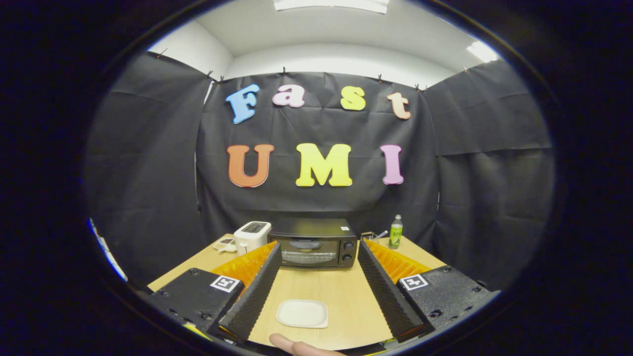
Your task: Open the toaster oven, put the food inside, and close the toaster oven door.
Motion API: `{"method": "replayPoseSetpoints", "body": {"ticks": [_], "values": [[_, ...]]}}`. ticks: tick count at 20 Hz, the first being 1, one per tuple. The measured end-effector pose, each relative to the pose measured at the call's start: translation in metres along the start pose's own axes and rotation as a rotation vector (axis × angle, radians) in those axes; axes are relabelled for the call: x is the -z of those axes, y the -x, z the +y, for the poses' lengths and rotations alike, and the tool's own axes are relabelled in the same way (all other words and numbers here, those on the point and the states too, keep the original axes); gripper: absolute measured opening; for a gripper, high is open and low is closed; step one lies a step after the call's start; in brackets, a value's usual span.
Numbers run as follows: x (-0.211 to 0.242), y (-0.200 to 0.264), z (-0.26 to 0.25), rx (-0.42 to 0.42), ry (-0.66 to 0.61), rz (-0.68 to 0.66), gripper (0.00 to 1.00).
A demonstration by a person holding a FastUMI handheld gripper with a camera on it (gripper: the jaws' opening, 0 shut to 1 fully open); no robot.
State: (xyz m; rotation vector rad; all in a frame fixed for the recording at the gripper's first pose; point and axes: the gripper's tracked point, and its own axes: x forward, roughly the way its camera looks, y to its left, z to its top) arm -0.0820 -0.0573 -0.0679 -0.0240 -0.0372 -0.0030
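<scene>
A black toaster oven (315, 243) stands at the far side of the wooden table (341, 291), its glass door shut and two knobs on its right. A flat white rounded slab of food (302, 313) lies on the table between my two fingers, near their base. My gripper (319, 248) hovers above the table, open wide, with the fingertips framing the oven's front from a distance. Nothing is held.
A white toaster (252, 236) stands left of the oven with a small tray (224, 244) beside it. A green bottle (395, 232) and a small metal item (372, 236) stand to the oven's right. A person's fingertip (299, 346) shows at the table's near edge.
</scene>
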Motion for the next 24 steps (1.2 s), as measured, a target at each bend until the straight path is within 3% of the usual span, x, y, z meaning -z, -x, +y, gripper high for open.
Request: {"method": "replayPoseSetpoints", "body": {"ticks": [24], "values": [[0.013,0.005,0.002,-0.023,0.025,0.017,1.0]]}}
